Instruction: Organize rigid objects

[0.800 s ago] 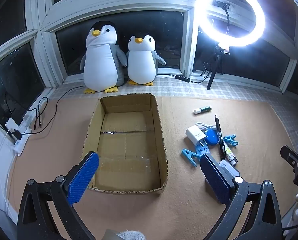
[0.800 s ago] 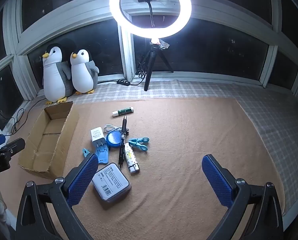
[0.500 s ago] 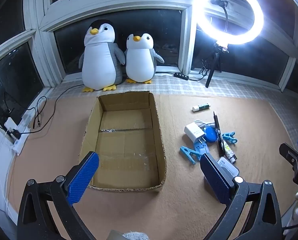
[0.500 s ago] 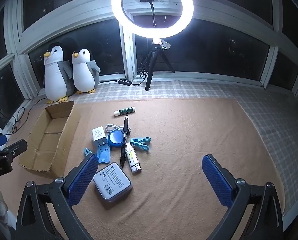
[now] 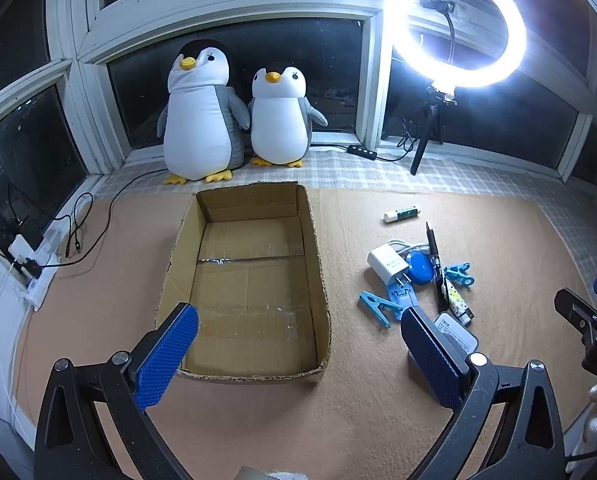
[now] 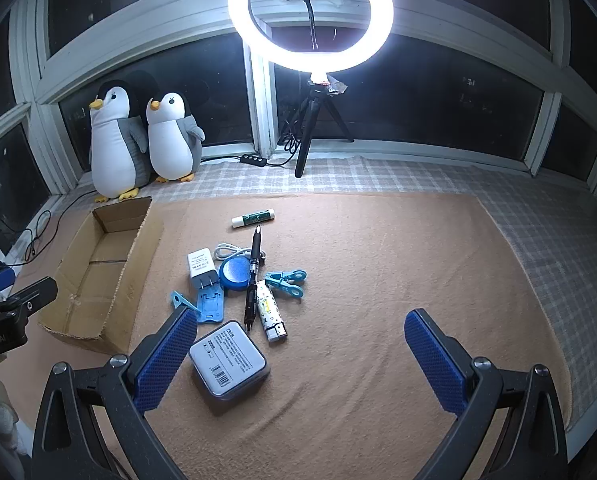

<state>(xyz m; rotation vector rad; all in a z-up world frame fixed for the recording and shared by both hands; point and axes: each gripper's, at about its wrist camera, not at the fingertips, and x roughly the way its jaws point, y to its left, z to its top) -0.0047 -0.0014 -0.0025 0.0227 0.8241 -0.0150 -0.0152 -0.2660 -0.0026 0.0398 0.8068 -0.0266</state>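
Observation:
An empty cardboard box [image 5: 254, 280] [image 6: 98, 276] lies open on the tan mat. To its right is a heap of small items: a white charger [image 6: 200, 264], a blue round tin [image 6: 236, 274], a black pen [image 6: 253, 276], a patterned lighter [image 6: 270, 310], blue clips [image 6: 286, 280], a blue stand [image 6: 210, 302], a white square case [image 6: 228, 360] and a green-and-white tube [image 6: 252, 218]. My left gripper [image 5: 298, 356] hangs open over the box's near end. My right gripper [image 6: 298, 356] is open, its left finger beside the square case, nothing between the pads.
Two plush penguins [image 5: 234, 112] sit on the checked sill behind the box. A ring light on a tripod [image 6: 310, 16] stands at the back. Cables and a power strip [image 5: 38, 264] lie at the left edge. The mat's right half [image 6: 398, 260] is bare.
Both views have shifted slightly: the box and the items sit a little lower and nearer in frame. Both grippers stay wide open.

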